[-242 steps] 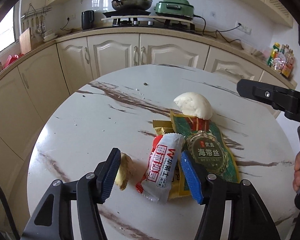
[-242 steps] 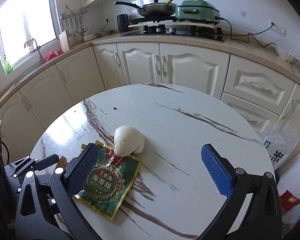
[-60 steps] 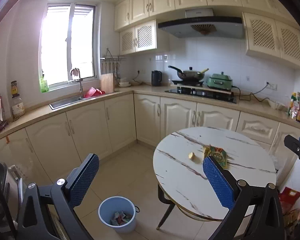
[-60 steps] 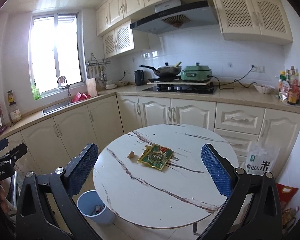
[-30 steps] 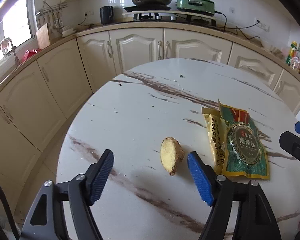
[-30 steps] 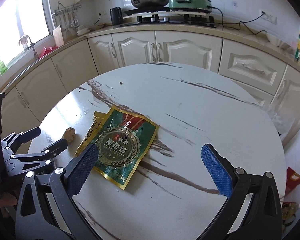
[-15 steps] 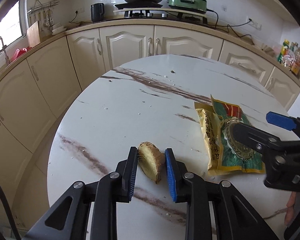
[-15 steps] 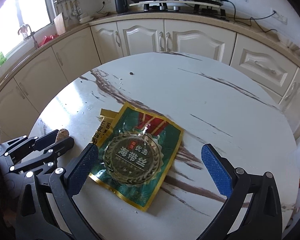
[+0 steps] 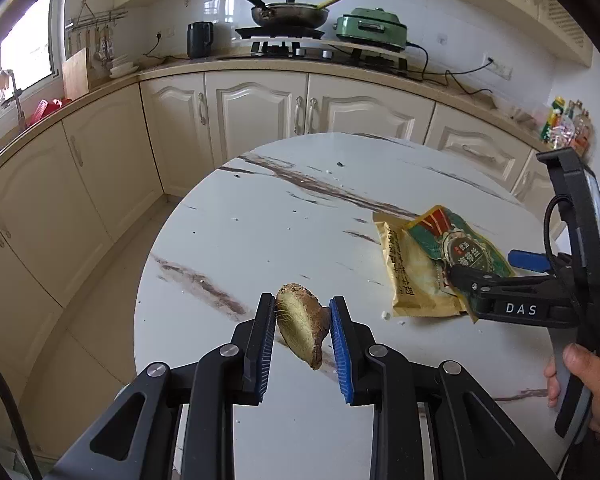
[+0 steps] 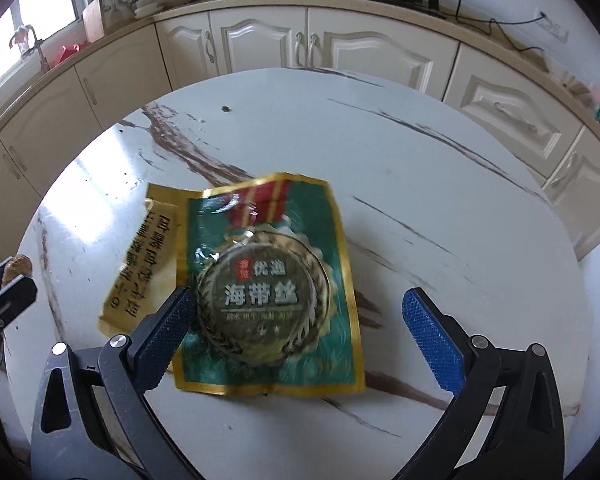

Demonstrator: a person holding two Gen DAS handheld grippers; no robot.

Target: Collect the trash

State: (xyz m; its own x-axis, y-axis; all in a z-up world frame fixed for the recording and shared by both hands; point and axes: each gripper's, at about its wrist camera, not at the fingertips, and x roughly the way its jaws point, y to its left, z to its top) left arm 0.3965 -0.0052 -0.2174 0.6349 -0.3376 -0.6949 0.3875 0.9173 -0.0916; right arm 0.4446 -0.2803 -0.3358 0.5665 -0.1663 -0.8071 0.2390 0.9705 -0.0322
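Note:
My left gripper [image 9: 302, 322] is shut on a brown piece of ginger [image 9: 300, 324] and holds it just above the white marble table [image 9: 260, 232]. A green and gold snack wrapper [image 10: 272, 280] lies flat on the table over a yellow wrapper [image 10: 140, 272]. My right gripper [image 10: 296, 320] is open, low over the green wrapper, with its fingers either side of it. In the left wrist view the right gripper [image 9: 496, 276] reaches in from the right onto the wrappers [image 9: 432, 264]. The ginger [image 10: 18, 266] shows at the left edge of the right wrist view.
Cream cabinets [image 9: 256, 112] and a counter with a stove, pan [image 9: 288, 10] and green cooker [image 9: 372, 28] run behind the round table. The table edge [image 9: 140, 320] drops to the floor on the left. A hand [image 9: 588, 380] holds the right gripper.
My left gripper has lifted the ginger slightly off the table. My right gripper has come down closer over the green wrapper.

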